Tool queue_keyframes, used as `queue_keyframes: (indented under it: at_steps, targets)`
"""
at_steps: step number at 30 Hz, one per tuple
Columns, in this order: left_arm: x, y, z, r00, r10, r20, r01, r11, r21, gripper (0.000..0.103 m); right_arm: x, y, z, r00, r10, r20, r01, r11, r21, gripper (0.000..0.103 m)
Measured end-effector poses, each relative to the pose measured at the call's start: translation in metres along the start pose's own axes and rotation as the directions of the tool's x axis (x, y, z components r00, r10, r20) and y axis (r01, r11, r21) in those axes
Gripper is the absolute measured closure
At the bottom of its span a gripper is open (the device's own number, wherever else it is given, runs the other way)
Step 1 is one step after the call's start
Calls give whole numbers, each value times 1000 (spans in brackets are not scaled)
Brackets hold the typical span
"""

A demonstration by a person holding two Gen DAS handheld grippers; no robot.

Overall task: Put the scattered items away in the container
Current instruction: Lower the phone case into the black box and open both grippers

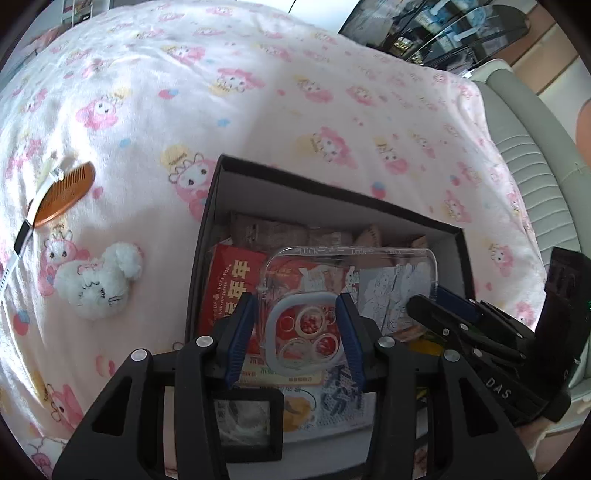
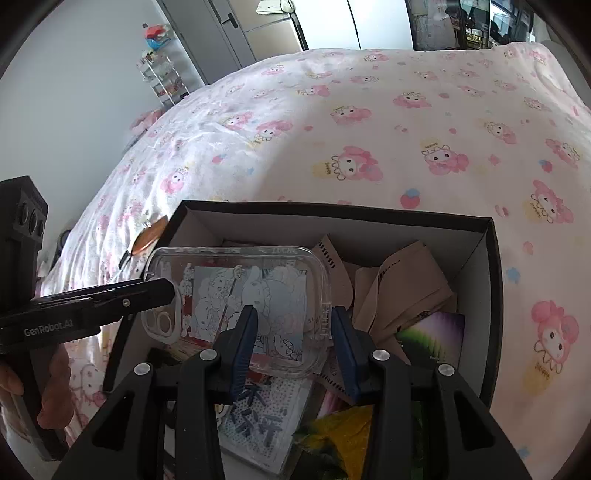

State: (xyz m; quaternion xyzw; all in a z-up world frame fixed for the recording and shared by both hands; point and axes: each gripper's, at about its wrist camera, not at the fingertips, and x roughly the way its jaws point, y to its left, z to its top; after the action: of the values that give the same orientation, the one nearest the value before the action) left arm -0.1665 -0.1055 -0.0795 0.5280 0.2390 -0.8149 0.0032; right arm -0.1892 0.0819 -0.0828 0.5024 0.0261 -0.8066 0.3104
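Observation:
A black box (image 1: 332, 190) (image 2: 495, 280) sits on the bed, holding packets, cards and a clear phone case (image 1: 351, 280) (image 2: 240, 306) lying on top. My left gripper (image 1: 295, 321) hovers open over the case's camera end, holding nothing. My right gripper (image 2: 291, 332) is open over the case's other end; it also shows in the left wrist view (image 1: 436, 306). Left of the box on the blanket lie a brown comb (image 1: 64, 197) (image 2: 149, 234), a white watch (image 1: 26, 229) and a white plush toy (image 1: 98, 280).
The pink cartoon-print blanket (image 1: 258, 110) covers the whole bed. A grey padded bed edge (image 1: 535, 166) runs along the right. A shelf rack (image 2: 162, 74) and wardrobe doors (image 2: 221, 29) stand beyond the bed.

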Motion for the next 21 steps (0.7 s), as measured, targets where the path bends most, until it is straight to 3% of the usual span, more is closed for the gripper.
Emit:
queue_keyframes:
  at_steps: [11,21]
  targets:
    - [22,-1,0,996,73,-41,-72,997,18,57,22,-1,-1,997,-56,-52,54,998,-32,65]
    - [38,-18,-1,974,221,-43,-217,973,86,58,31,4,-4,989,-125,-76,119,990,-73,65]
